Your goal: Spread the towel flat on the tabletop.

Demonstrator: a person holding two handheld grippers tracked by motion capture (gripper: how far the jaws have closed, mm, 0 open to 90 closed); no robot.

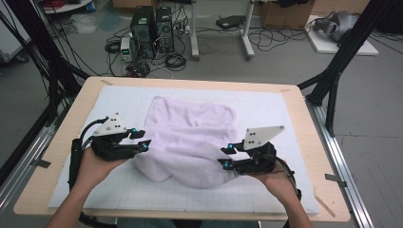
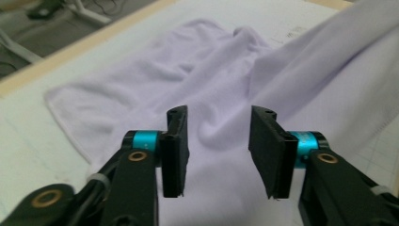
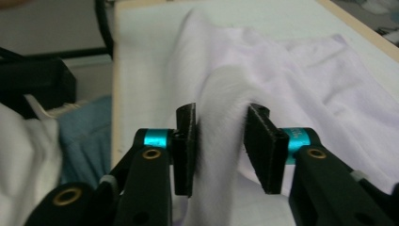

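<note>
The left gripper [image 1: 142, 138] is held at the near left edge of the towel [image 1: 190, 137], its jaws parted to a moderate gap; in the left gripper view the pads [image 2: 175, 150] are seen with open air between them and the cloth lying beyond and below, so nothing is pinched there. The right gripper [image 1: 224, 156] is held at the towel's near right side, its jaws likewise partly spread; in the right gripper view a raised, blurred fold of the towel [image 3: 221, 117] is seen rising between the pads [image 3: 186, 148], and whether the cloth is brushed by either pad cannot be told, though no firm pinch is shown. The towel, a pale lilac terry cloth, is lain rumpled in the middle of the white gridded mat [image 1: 285, 109] on the wooden table [image 1: 304, 123], with its far edge spread flat and its near part bunched into a soft mound. It is judged to be light, limp and quite unbreakable, with a nap that should be held well by rubber pads; it will sag and drag wherever it is not supported. A hold is best taken at two corners or along a hemmed edge, where a single layer can be pinched rather than a thick fold.
</note>
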